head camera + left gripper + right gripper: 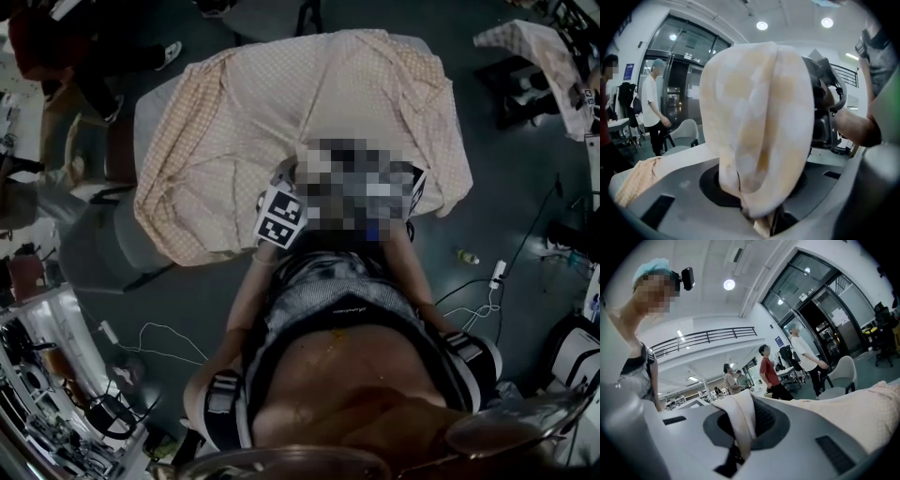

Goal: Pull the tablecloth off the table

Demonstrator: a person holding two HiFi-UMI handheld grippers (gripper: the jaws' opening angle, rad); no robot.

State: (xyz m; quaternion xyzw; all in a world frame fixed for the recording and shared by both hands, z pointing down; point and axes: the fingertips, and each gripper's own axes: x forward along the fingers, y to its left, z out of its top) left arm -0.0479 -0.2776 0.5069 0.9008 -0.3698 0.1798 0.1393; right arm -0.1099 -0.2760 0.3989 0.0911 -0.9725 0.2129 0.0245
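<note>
The peach checked tablecloth [281, 122] lies rumpled over the grey table [150, 103], pulled up toward me at the near edge. Both grippers are at that edge, partly hidden behind the mosaic patch; the left marker cube [280, 215] and the right marker cube [416, 190] show. In the left gripper view a thick, puffed fold of tablecloth [754, 122] stands between the jaws of my left gripper [761, 220], which look parted and do not pinch it. My right gripper [736, 453] is shut on a narrow strip of tablecloth [740, 423]; more of the tablecloth [862, 413] spreads to its right.
A second cloth [534, 47] lies on furniture at the far right. Cables [159, 337] and a power strip [497, 274] are on the floor near my feet. A grey chair [843, 371] and several standing people [771, 371] are beyond the table.
</note>
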